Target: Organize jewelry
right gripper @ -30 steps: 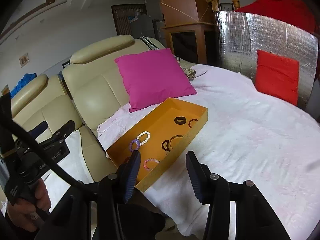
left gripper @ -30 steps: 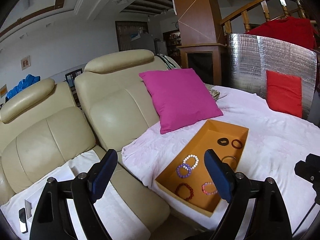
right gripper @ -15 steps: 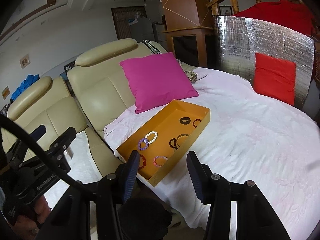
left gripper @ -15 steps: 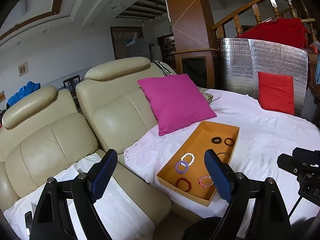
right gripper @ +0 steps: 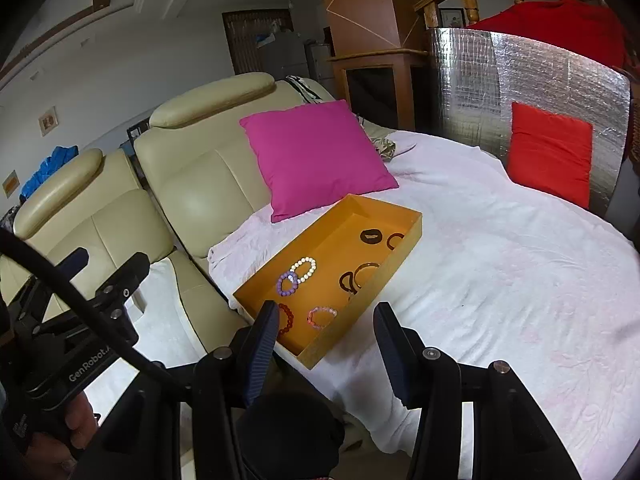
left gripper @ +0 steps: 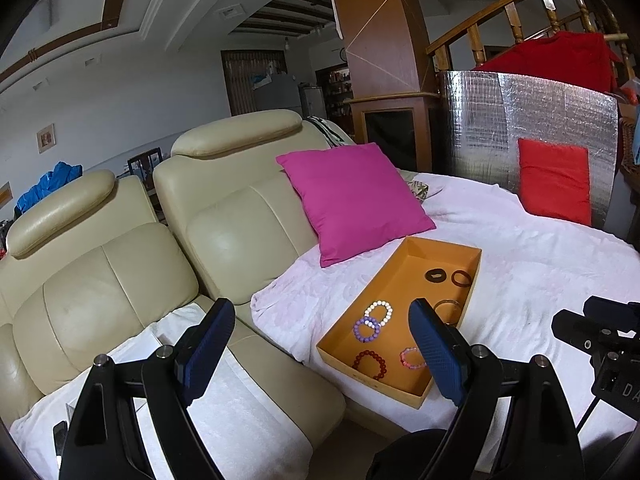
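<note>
On the white-covered bed (right gripper: 500,280), beside the cream leather sofa (left gripper: 132,276) and below a magenta cushion (right gripper: 316,156), an orange tray (right gripper: 404,248) lay with its long axis running diagonally, from the near corner close to the bed's edge away toward the far right. Every piece of jewelry in view sat inside that tray. At the near end lay a dark red bead bracelet (left gripper: 370,364) and a pink bead bracelet (right gripper: 322,317); just beyond them a purple bead bracelet (right gripper: 288,283) touched a white bead bracelet (right gripper: 305,269). Toward the middle, against the right wall, lay thin bangles (right gripper: 360,276), and at the far end two dark rings (right gripper: 384,238) sat side by side.

The right tool (right gripper: 326,340) hovered just short of the tray's near corner, its jaws partly apart and empty, pointing along the tray's length. The left tool (left gripper: 316,352) hung out over the sofa seat and the gap beside the bed, jaws spread wide with nothing between them, so the tray lay ahead and to its right. Judged from both views, the right tool was the nearer one, and the pink bracelet was the closest piece to it; a short reach forward and down along the tray's axis would likely bring it there.
</note>
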Tool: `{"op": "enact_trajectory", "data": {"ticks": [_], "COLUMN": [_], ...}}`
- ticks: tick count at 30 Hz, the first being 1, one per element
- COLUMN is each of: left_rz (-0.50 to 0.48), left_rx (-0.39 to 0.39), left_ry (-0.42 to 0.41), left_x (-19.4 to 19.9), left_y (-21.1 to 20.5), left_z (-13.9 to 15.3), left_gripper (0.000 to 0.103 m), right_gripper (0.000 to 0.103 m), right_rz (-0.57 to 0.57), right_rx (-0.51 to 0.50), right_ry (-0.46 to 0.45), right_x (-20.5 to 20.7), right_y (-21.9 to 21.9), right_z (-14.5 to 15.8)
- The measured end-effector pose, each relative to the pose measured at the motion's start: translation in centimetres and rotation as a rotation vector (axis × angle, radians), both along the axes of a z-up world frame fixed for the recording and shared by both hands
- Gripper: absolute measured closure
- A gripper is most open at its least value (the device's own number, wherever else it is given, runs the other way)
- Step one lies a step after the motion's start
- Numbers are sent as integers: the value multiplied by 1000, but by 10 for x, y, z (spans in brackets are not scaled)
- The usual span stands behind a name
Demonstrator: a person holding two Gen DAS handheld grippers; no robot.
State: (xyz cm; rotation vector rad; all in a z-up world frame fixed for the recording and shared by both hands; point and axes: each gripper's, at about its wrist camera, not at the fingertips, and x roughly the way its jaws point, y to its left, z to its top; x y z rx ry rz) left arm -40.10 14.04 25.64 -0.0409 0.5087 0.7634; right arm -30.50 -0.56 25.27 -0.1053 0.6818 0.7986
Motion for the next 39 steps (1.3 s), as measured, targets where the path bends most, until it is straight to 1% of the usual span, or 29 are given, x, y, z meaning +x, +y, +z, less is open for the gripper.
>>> {"op": "enact_trajectory", "data": {"ticks": [7, 22, 39], "left_rz": [6, 19, 39], "left_rx": [-6, -10, -43], "left_ry": [5, 23, 39], "left_x": [2, 7, 9], "left_y": [3, 9, 27], "left_z": [-1, -5, -15], "left_gripper": [14, 14, 14], "right_gripper": [50, 49, 49], "right_rz": [-1, -8, 0], "right_rx": [-2, -8, -37], "right_ry": [-9, 8, 17], "right_x": [1, 8, 16], "right_y": [0, 6, 20], "right_z": [0, -4, -12]}}
